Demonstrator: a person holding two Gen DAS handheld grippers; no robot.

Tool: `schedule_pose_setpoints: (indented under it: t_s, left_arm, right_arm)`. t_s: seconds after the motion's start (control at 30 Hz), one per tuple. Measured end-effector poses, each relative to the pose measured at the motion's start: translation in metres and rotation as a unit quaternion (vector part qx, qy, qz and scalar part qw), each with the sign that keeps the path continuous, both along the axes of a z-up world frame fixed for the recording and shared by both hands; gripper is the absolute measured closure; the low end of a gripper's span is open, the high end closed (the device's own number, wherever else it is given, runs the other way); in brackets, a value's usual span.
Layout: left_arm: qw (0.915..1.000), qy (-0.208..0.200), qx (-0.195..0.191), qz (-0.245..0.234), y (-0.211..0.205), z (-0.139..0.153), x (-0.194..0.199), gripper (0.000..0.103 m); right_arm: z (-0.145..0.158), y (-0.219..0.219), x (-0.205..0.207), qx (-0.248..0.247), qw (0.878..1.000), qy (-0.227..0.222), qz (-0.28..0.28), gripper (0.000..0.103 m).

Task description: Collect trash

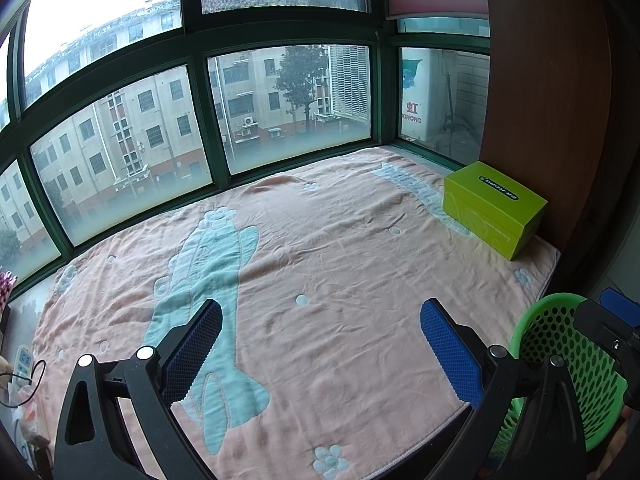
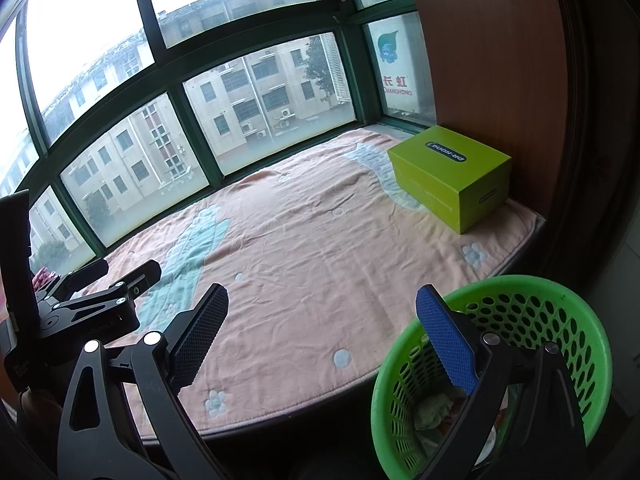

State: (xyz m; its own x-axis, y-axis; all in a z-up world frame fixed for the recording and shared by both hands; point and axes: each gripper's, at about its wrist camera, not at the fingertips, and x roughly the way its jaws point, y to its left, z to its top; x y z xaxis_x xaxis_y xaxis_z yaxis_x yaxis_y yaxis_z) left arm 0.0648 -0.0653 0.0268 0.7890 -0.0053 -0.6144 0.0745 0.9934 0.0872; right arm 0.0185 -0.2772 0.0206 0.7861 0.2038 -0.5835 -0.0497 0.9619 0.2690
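Window: you face a wide bay window [image 1: 208, 120] with dark green frames; apartment blocks and a tree show through the glass.
Blanket: a pink blanket [image 1: 340, 264] with a pale blue printed figure and small flowers covers the whole ledge beneath the window. Its surface is wrinkled, and you can see no loose item on it in either view.
Wood panel: a brown wooden panel [image 2: 492, 60] stands at the right end of the ledge.
Basket: your green perforated basket [image 2: 560, 320] sits off the near right edge of the ledge, lower than the blanket. The trash lies in it: crumpled pale paper [image 2: 434, 410] at the bottom, partly hidden by your right tong's arm.
Green box: a lime-green box [image 2: 448, 172] with a dark oval label rests on the blanket at the far right, just beside the wood panel.
Left gripper: your left gripper [image 1: 320, 344] hangs over the near part of the blanket, its blue pads spread wide with nothing between them.
Right gripper: your right gripper [image 2: 322, 340] is spread wide too and holds nothing; its right pad sits in front of the basket's rim.
Remote: a white remote [image 1: 23, 360] with a thin black cable lies at the far left edge.
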Motion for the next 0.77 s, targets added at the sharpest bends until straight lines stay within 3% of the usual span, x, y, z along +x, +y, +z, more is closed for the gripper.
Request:
schedule_pose_setpoints:
  t_s: [0.77]
  left_arm:
    - [1.0000,0.001,0.006,0.003,0.011,-0.001,0.004,0.007]
  right_arm:
    - [-0.003,0.002,0.002,0.002,1.000,0.005,0.002,0.009]
